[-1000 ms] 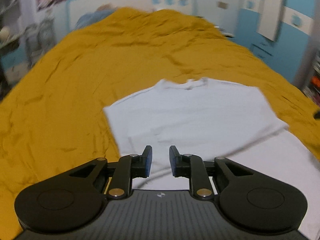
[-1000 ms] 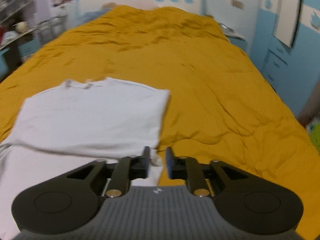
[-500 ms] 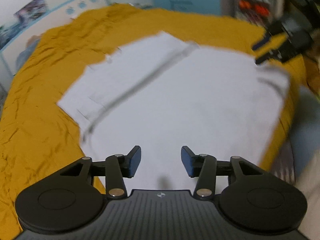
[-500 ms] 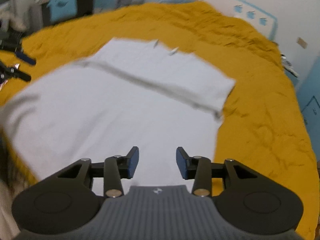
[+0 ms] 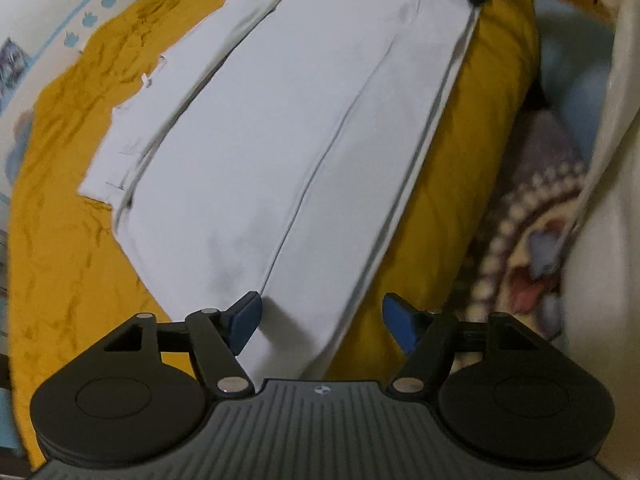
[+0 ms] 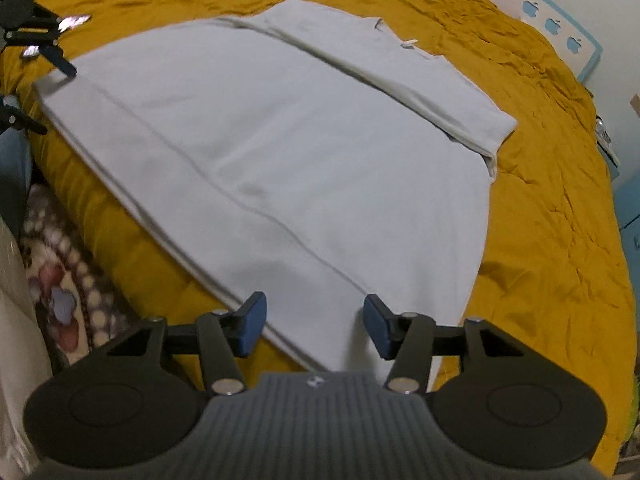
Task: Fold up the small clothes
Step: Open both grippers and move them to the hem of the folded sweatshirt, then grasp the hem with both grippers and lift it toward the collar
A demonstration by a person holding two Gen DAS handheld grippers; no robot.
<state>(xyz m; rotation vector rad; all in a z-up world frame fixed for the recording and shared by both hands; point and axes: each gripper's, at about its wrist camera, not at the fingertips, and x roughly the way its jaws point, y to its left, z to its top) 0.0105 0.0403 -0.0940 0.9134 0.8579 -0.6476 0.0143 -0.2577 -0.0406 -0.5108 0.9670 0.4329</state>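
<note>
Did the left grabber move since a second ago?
Yes. The left gripper swung down to the white shirt's bottom corner near the bed edge, and opened.

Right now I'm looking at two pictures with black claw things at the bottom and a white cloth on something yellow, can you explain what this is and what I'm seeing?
Those black claws are hand-held tongs: a person holds one pair in each hand, and a small wide-angle camera on each looks forward along its two fingers. One picture comes from the left tongs, the other from the right tongs. Both pairs are open and hold nothing. In front of them a white T-shirt lies spread flat on a bed with a mustard-yellow bedspread. Its far part, by the neck, is already folded over. Each pair of tongs sits at a near corner of the shirt's bottom edge, one at each end. In each picture the other tongs show small at the far end of that edge.
</note>
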